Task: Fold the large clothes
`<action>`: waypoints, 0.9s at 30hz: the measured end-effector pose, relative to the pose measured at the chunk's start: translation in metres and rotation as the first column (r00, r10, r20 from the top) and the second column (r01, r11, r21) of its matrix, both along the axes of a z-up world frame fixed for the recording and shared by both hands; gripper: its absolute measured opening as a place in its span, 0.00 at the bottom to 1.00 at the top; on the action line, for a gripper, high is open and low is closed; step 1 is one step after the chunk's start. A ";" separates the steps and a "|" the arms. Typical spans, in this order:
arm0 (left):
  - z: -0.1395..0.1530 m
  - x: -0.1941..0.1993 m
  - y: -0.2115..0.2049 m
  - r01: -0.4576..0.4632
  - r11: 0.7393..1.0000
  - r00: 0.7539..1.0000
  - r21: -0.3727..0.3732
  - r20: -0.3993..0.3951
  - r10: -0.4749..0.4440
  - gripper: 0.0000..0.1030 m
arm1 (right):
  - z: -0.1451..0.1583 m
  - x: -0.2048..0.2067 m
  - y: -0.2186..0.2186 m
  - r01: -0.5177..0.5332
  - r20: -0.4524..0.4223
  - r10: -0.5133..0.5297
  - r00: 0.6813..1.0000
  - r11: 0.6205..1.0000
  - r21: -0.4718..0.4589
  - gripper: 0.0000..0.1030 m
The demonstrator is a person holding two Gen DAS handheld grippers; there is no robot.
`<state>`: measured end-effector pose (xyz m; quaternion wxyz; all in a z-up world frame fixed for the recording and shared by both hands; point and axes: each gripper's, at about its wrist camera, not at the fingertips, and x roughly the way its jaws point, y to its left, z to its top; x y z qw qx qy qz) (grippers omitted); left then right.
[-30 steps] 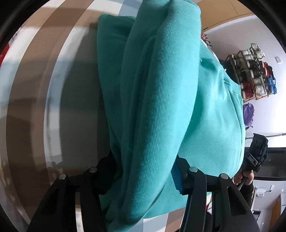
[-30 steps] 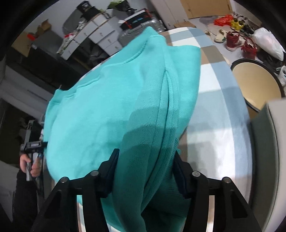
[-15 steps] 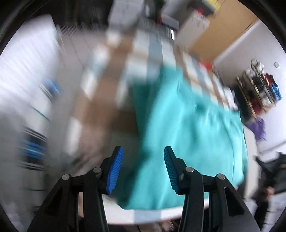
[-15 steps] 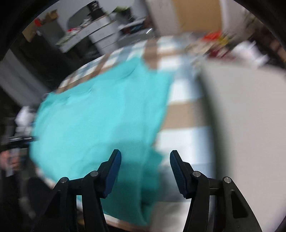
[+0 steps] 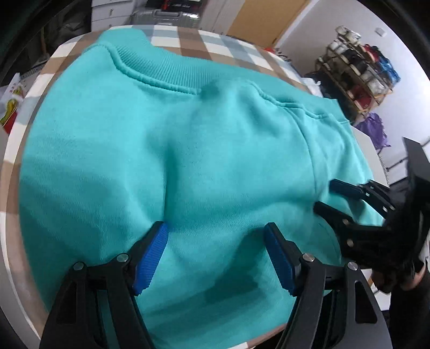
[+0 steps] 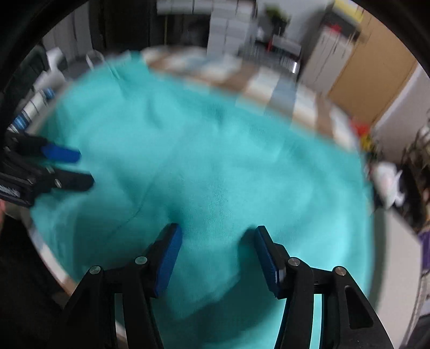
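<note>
A teal sweatshirt (image 5: 201, 161) lies spread over the round checked table (image 5: 188, 40), ribbed collar (image 5: 161, 72) at the far side. My left gripper (image 5: 215, 255) hovers over its near part; the jaws are opening, the blue pads apart with flat cloth below and none pinched. To its right my right gripper (image 5: 332, 200) reaches over the sleeve seam. The right wrist view is blurred: the right gripper (image 6: 217, 255) stands open above the sweatshirt (image 6: 215, 161), nothing gripped, and the left gripper (image 6: 80, 167) shows at the left edge.
The sweatshirt covers most of the table and hangs past the near edge. A silver suitcase (image 5: 166, 16) and a wooden door (image 5: 263, 18) stand beyond. A shelf of shoes (image 5: 357, 67) and a purple bag (image 5: 373, 128) are at the right. A hand (image 5: 411, 279) holds the right gripper.
A second ago both grippers were shut on bunched teal cloth held up. Both let go, the sweatshirt dropped flat on the table, and both grippers swung over it.
</note>
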<state>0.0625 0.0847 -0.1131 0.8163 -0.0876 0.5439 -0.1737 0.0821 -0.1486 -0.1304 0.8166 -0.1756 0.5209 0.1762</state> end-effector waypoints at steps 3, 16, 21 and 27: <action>0.001 -0.004 -0.003 0.036 0.999 0.999 0.029 0.008 -0.037 0.67 | -0.005 0.010 -0.013 0.033 -0.050 -0.030 0.998 0.998 0.061 0.52; -0.005 -0.028 0.005 0.076 0.997 0.991 0.004 0.114 -0.076 0.67 | -0.020 0.102 0.051 0.097 -0.189 -0.095 0.977 0.995 0.000 0.36; -0.004 -0.029 0.004 0.063 0.998 0.990 0.014 0.123 -0.064 0.67 | -0.013 0.103 0.047 0.135 -0.166 -0.125 0.978 0.989 0.052 0.34; -0.004 -0.034 0.008 0.082 0.996 0.989 0.021 0.120 -0.084 0.67 | 0.041 0.041 0.024 0.103 -0.127 -0.080 0.989 0.979 0.178 0.25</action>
